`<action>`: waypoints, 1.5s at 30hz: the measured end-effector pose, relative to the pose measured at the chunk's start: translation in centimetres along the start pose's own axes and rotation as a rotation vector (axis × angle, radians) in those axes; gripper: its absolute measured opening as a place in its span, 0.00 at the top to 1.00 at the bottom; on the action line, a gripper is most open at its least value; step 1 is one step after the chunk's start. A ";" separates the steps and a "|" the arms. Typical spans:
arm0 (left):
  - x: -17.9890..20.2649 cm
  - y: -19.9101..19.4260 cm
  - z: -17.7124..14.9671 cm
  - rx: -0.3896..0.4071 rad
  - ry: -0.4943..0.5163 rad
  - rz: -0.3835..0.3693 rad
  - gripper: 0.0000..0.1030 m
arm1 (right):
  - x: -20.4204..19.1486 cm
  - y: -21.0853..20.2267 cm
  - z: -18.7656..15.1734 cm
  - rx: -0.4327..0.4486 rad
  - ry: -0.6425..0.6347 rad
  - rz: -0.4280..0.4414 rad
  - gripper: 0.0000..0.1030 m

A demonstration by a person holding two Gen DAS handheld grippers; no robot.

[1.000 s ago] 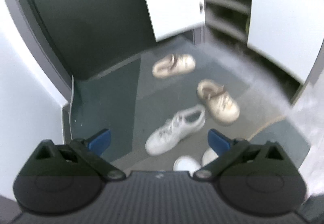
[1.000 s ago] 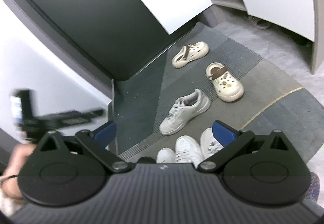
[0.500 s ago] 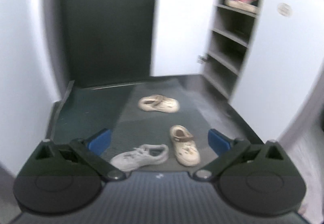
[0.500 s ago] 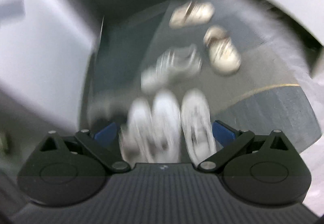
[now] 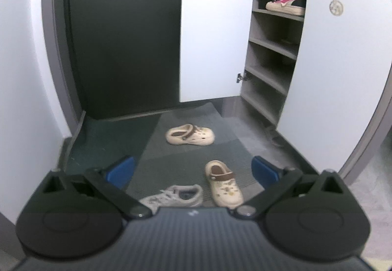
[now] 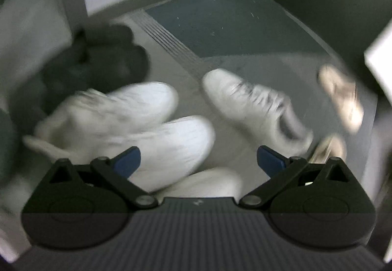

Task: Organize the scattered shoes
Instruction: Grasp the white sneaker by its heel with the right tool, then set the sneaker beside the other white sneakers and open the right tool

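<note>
Two cream clogs lie on the grey mat: one [image 5: 189, 135] on its side farther off, one [image 5: 224, 184] nearer, toe toward me. A grey-white sneaker [image 5: 172, 198] lies beside the near clog. My left gripper [image 5: 193, 169] hovers open above them, holding nothing. In the blurred right wrist view, two white sneakers [image 6: 147, 129] sit close under my open right gripper [image 6: 198, 160]; a third white toe [image 6: 208, 181] shows at its base. Another white sneaker [image 6: 257, 106] and a clog [image 6: 341, 97] lie to the right.
An open shoe cabinet [image 5: 272, 50] with grey shelves stands ahead right, white doors [image 5: 213, 38] swung out; a pink-and-white sneaker [image 5: 285, 2] rests on its top shelf. A dark door [image 5: 122, 38] fills the back. A dark blurred shape [image 6: 98, 57] lies left of the white sneakers.
The left gripper has tilted up, bringing the cabinet shelves into view. The right gripper has swung down and left, close over the pair of white sneakers; its view is motion-blurred.
</note>
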State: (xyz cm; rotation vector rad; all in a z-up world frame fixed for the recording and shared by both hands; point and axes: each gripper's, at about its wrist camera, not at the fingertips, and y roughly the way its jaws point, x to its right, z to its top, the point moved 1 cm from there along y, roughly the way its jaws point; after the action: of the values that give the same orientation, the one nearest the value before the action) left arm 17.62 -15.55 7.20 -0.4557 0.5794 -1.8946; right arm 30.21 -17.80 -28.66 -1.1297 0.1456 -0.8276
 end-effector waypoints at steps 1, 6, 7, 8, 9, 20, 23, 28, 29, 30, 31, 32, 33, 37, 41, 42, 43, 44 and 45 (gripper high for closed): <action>-0.1 0.6 0.3 0.005 -0.003 0.024 0.00 | 0.7 1.7 0.2 -0.024 -0.056 -0.005 0.00; -0.9 3.7 1.8 0.003 -0.073 0.064 0.00 | 2.9 7.9 0.5 -0.126 -0.303 0.034 0.00; -1.1 4.5 2.0 -0.003 -0.094 0.069 0.00 | 3.3 8.7 0.5 -0.140 -0.323 0.054 0.00; -1.3 5.2 2.2 -0.009 -0.113 0.075 0.00 | 4.0 10.1 0.7 -0.154 -0.334 0.066 0.00; -1.5 6.0 2.4 -0.018 -0.142 0.069 0.00 | 4.5 11.0 0.9 -0.160 -0.342 0.068 0.00; -2.2 12.5 2.2 -0.116 -0.302 0.099 0.00 | 7.2 19.2 1.1 -0.220 -0.373 0.083 0.00; -2.2 14.0 2.0 -0.144 -0.312 0.105 0.00 | 7.2 21.2 1.3 -0.279 -0.380 0.067 0.00; -1.2 14.8 1.5 -0.164 -0.270 0.119 0.00 | 5.2 22.5 2.5 -0.298 -0.453 0.059 0.01; -1.2 14.7 1.5 -0.159 -0.268 0.125 0.00 | 5.1 22.6 2.7 -0.315 -0.451 0.057 0.03; -1.2 14.6 1.4 -0.156 -0.268 0.132 0.00 | 5.1 22.5 2.8 -0.324 -0.446 0.056 0.06; -1.2 14.6 1.4 -0.154 -0.268 0.138 0.00 | 5.0 22.3 3.0 -0.330 -0.440 0.054 0.09; -1.4 14.5 1.1 -0.159 -0.271 0.151 0.00 | 5.0 22.1 3.1 -0.332 -0.428 0.053 0.11; -1.4 14.5 1.0 -0.163 -0.272 0.155 0.00 | 4.9 21.8 3.2 -0.335 -0.414 0.057 0.11; -1.8 13.8 0.7 -0.162 -0.251 0.185 0.00 | 4.9 20.3 3.5 -0.337 -0.362 0.067 0.15; -2.4 12.3 1.0 -0.123 -0.223 0.230 0.00 | 5.0 18.1 3.5 -0.311 -0.329 0.029 0.18; -2.7 11.5 1.0 -0.113 -0.220 0.240 0.00 | 5.1 17.2 3.4 -0.303 -0.320 0.012 0.19; -3.0 10.8 1.1 -0.104 -0.217 0.249 0.00 | 5.2 16.4 3.4 -0.300 -0.301 -0.003 0.20; -3.2 10.0 1.1 -0.089 -0.221 0.249 0.00 | 5.4 15.5 3.3 -0.297 -0.278 -0.018 0.22; -3.2 9.2 1.2 -0.069 -0.218 0.253 0.00 | 5.5 14.6 3.3 -0.295 -0.256 -0.034 0.22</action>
State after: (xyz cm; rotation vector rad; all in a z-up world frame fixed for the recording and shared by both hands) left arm 26.30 -15.78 2.67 -0.5963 0.5317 -1.5654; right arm 43.19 -16.45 -37.90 -1.5090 0.0354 -0.6981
